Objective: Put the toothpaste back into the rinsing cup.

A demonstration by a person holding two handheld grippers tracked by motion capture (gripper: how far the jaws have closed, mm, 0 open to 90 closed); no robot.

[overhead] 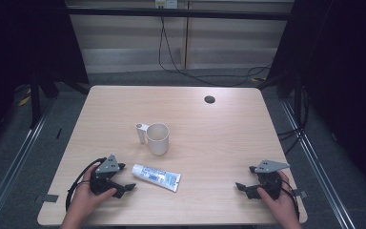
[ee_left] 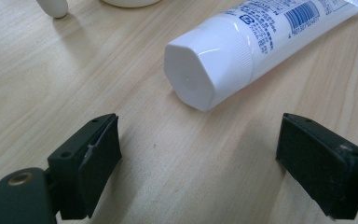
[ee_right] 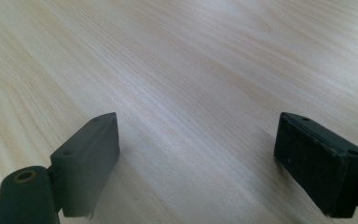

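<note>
A white toothpaste tube (overhead: 156, 177) with blue print lies flat on the wooden table (overhead: 219, 143), cap end toward the left. Behind it stands a white mug (overhead: 157, 139) with its handle to the left. My left gripper (overhead: 124, 189) rests near the front left, open, its jaws pointing at the tube's cap (ee_left: 205, 74) a short way off; nothing sits between its fingers (ee_left: 91, 163). My right gripper (overhead: 244, 189) is open near the front right, over bare wood, with empty space between its pads (ee_right: 317, 161).
A dark round cable hole (overhead: 209, 99) is at the table's back right. Black cables run over the floor behind the table. Metal rails flank both sides. A hand holds each gripper at the front edge.
</note>
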